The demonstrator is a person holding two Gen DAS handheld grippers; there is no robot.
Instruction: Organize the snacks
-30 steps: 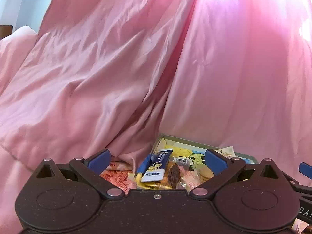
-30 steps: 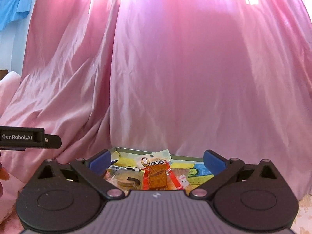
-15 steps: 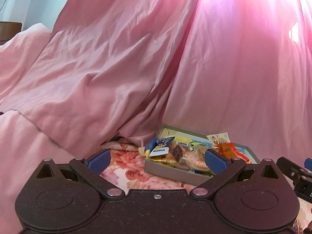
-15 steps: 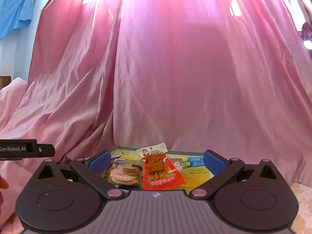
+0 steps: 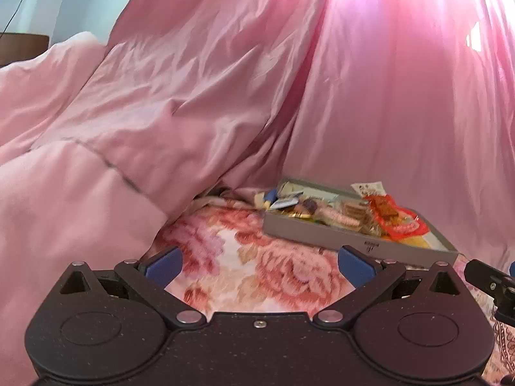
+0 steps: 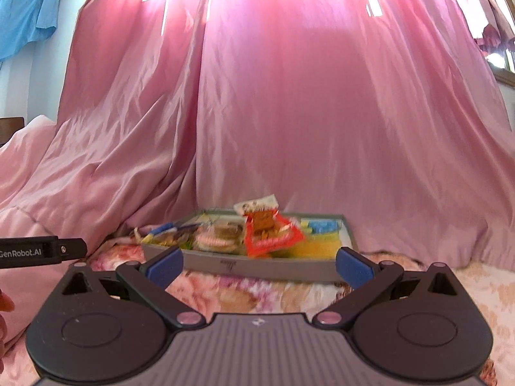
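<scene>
In the lower part of each frame the left hand-held gripper point(image 5: 259, 262) and the right hand-held gripper point(image 6: 259, 262) stand wide open and empty before the grey tray point(image 6: 257, 265) at centre, where the red snack packet point(image 6: 270, 234) at centre right looks light, crinkly and slippery, best pinched at its sealed edge.

Grey tray point(image 6: 257, 265) on floral, seemingly bedlike cover point(image 5: 257, 276)
</scene>
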